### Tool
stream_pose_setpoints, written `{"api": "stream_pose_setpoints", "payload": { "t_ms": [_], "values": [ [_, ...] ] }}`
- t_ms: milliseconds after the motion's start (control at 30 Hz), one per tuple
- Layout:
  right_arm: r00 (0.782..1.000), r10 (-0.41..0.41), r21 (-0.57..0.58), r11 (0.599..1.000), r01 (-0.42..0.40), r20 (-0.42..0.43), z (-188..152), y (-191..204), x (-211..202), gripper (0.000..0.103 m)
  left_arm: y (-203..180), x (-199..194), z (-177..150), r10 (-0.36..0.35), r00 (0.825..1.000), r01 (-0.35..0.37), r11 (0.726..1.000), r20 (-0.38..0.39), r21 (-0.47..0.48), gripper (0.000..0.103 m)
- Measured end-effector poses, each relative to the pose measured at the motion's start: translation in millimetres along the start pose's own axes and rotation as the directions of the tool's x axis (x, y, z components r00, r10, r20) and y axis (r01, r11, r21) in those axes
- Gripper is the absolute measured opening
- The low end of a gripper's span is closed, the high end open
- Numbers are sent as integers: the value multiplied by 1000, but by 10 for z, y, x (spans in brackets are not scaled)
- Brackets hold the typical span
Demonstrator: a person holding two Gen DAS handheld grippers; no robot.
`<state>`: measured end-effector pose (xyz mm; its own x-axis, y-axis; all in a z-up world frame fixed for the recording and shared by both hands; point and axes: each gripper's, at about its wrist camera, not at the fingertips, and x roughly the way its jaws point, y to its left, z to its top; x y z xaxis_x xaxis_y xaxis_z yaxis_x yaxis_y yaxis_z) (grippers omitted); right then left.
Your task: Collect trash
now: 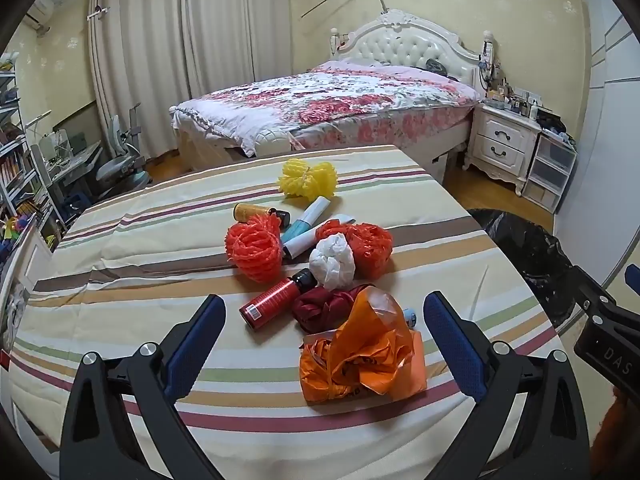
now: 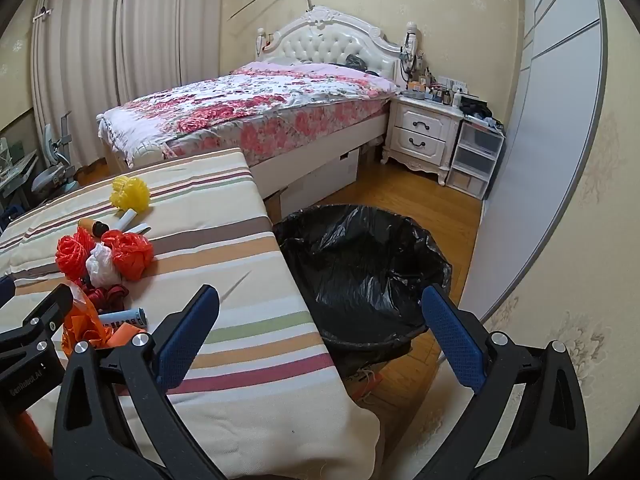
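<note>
Trash lies on a striped table (image 1: 132,280): an orange plastic bag (image 1: 360,360), a red bottle (image 1: 276,300), a dark red bundle (image 1: 324,306), a white wad (image 1: 332,262), two orange foam nets (image 1: 254,246), a yellow net (image 1: 308,178) and a white-teal tube (image 1: 308,226). My left gripper (image 1: 324,312) is open above the table, its fingers either side of the orange bag. My right gripper (image 2: 320,304) is open and empty over the table's right edge, beside a bin lined with a black bag (image 2: 360,264).
A bed (image 1: 320,108) with a floral quilt stands behind the table, a white nightstand (image 2: 420,136) and plastic drawers (image 2: 476,156) to its right. A wardrobe wall (image 2: 540,160) runs along the right. Shelves and a chair (image 1: 116,160) are at the left.
</note>
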<state>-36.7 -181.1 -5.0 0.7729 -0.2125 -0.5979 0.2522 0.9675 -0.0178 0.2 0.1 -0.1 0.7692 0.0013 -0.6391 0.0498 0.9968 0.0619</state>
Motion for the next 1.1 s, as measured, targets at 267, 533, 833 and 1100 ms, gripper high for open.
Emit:
{"api": "stream_pose_setpoints", "payload": {
  "t_ms": [267,533,833,1100],
  "values": [
    [1000,1,1,1000,-1,-5,-5,2,7,99,-52,22,-66,1,1000,-1,1000,1,0,97],
    [1000,-2,0,1000,2,-6,0,-12,-2,99,-32,84,-25,-11,1000,11,1000,-7,7,97],
    [1000,0,0,1000,0,-7,-2,-16,1,99,-13,42,-15,-11,1000,11,1000,-5,3,97],
    [1000,-2,0,1000,2,-7,-2,-24,5,99,-18,-27,-14,-17,1000,17,1000,-11,-7,97]
  ]
}}
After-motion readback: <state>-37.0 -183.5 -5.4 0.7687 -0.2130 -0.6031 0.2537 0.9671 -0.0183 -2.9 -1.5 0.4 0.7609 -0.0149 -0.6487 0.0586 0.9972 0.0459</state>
